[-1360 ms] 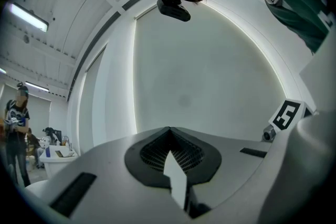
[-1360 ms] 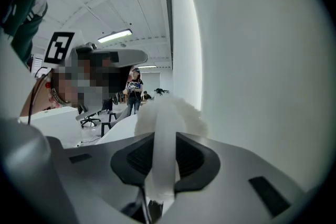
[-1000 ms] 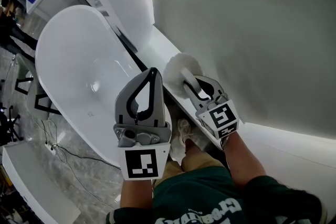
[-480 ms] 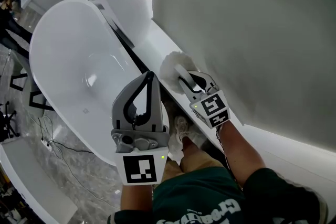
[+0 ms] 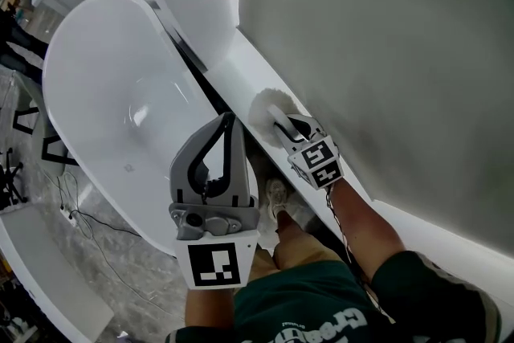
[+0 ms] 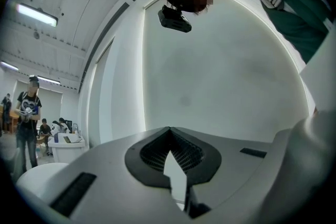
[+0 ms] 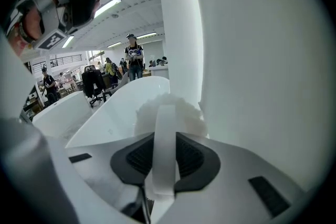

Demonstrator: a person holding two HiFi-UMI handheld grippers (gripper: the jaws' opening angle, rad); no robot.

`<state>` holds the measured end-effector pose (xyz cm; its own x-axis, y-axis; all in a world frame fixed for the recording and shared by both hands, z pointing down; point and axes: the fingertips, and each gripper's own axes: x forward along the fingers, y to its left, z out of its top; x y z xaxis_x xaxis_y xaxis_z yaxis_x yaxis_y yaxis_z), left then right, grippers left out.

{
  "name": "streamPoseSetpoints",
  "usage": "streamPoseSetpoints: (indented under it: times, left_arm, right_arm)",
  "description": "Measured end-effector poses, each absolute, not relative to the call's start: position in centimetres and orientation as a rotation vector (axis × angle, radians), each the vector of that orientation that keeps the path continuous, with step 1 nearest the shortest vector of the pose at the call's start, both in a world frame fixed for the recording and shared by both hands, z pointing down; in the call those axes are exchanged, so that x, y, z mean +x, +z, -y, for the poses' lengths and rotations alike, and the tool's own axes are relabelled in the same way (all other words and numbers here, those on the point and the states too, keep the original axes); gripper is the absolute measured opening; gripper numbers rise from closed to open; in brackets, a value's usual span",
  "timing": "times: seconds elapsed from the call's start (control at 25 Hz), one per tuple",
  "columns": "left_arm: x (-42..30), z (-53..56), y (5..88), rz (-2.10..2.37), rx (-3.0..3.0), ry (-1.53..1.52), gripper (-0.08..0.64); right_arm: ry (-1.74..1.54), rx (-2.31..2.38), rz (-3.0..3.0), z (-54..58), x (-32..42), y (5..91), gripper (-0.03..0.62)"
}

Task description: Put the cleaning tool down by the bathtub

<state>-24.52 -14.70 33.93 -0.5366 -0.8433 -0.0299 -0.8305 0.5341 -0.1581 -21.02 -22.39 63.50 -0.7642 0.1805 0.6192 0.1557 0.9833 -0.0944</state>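
Note:
The cleaning tool (image 5: 268,113) is a white fluffy round head on a flat white handle. In the head view it lies over the white ledge (image 5: 233,64) that runs between the white bathtub (image 5: 112,92) and the grey wall. I cannot tell whether it touches the ledge. My right gripper (image 5: 291,129) is shut on the handle (image 7: 164,149); the fluffy head (image 7: 170,112) sticks out past the pads. My left gripper (image 5: 228,121) is held up over the tub's near rim, its jaws shut tip to tip (image 6: 169,129) with nothing between them.
A shoe (image 5: 279,197) stands on the floor between tub and ledge. Cables (image 5: 88,233) trail over the marble floor left of the tub, beside a white bench (image 5: 48,277). People, chairs and desks (image 7: 100,78) fill the room beyond the tub.
My right gripper has moved down and away with the tool, closer to the ledge. The left gripper has stayed almost still.

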Motion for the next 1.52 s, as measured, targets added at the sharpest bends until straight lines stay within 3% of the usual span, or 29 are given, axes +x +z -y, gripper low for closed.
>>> streamPoseSetpoints:
  times: [1.52]
  left_arm:
    - [-28.6,14.3,40.2,-2.754,-1.452,-0.172,0.006]
  right_arm:
    - [-0.013,-0.24,2.052,25.2,-23.3,82.8,0.094]
